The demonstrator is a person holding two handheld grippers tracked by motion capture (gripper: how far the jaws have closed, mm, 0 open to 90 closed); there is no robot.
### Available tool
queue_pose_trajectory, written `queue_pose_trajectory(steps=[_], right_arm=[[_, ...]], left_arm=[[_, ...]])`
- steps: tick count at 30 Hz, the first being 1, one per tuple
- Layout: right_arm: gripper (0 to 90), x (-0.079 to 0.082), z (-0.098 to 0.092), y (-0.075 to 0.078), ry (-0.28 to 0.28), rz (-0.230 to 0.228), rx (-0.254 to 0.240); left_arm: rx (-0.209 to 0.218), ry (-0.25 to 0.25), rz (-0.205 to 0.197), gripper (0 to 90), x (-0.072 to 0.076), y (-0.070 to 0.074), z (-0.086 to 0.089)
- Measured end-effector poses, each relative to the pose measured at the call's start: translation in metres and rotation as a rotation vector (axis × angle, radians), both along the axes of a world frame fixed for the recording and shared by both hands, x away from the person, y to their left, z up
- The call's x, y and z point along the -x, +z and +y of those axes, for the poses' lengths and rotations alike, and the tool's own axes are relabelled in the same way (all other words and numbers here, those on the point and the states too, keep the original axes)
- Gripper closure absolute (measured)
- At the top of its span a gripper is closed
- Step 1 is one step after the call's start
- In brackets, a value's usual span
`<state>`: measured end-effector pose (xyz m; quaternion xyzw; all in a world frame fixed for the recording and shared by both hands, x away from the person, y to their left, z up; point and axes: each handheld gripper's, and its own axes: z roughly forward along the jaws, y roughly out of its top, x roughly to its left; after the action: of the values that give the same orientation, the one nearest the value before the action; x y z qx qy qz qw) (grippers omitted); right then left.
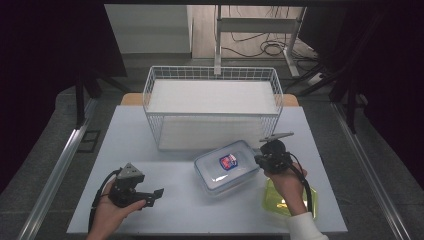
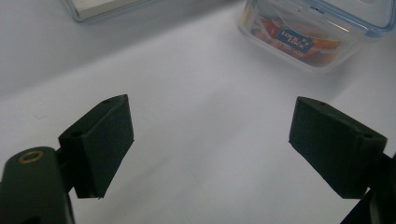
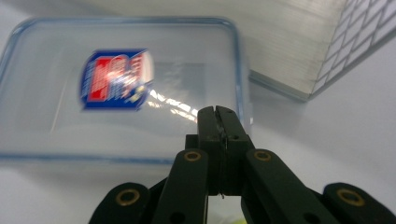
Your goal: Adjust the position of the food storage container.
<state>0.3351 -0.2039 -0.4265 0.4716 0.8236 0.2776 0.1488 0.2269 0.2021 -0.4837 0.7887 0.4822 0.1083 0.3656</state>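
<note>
Clear lidded food container (image 1: 227, 164) mid-tabletop (image 1: 175, 200), long axis slanting toward the wire basket (image 1: 212, 107). Right gripper (image 1: 261, 159), jaws pressed together, at its right end, perhaps touching; left gripper (image 1: 156, 195) spread, well apart.

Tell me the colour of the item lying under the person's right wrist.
Translucent yellow-green item; the high view shows it best.

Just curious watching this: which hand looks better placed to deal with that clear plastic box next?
Probably the right. The right gripper sits at the clear box, jaws shut at its lid's edge. The left gripper rests apart on the table, jaws open.
</note>
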Motion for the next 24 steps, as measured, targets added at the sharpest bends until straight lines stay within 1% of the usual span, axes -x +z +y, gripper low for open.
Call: queue_pose_trajectory(steps=[2,5,8,10,12,16,19,20,22,24], right_arm=[[89.0,-0.007,-0.003,-0.004,-0.024,0.004,0.004],[89.0,-0.017,-0.006,-0.009,-0.066,0.006,0.035],[89.0,-0.024,-0.010,-0.015,-0.080,0.025,0.054],[89.1,-0.027,-0.011,-0.020,-0.076,0.046,0.061],[89.1,-0.028,-0.011,-0.025,-0.071,0.056,0.071],[89.2,-0.027,-0.013,-0.026,-0.053,0.057,0.072],[89.2,-0.023,-0.012,-0.023,-0.038,0.054,0.071],[89.2,-0.020,-0.010,-0.023,-0.027,0.055,0.069],[89.2,-0.019,-0.009,-0.024,-0.022,0.054,0.069],[89.3,-0.019,-0.009,-0.028,-0.030,0.059,0.073]], left_arm=[[0.001,0.002,0.002,13.5,0.000,-0.001,0.001],[0.001,0.003,0.002,13.5,0.000,-0.001,0.002],[0.001,0.001,0.001,13.5,0.000,-0.001,0.002],[-0.003,-0.002,0.003,13.5,0.000,-0.002,0.001],[-0.008,-0.002,0.005,13.5,0.000,-0.002,0.001],[-0.008,0.002,0.004,13.5,-0.001,-0.003,0.001],[-0.010,0.004,0.005,13.5,-0.001,-0.004,0.001],[-0.012,0.003,0.008,13.5,-0.002,-0.004,0.001],[-0.014,0.002,0.010,13.5,-0.002,-0.005,0.000],[-0.015,-0.001,0.010,13.5,-0.001,-0.005,-0.001]])
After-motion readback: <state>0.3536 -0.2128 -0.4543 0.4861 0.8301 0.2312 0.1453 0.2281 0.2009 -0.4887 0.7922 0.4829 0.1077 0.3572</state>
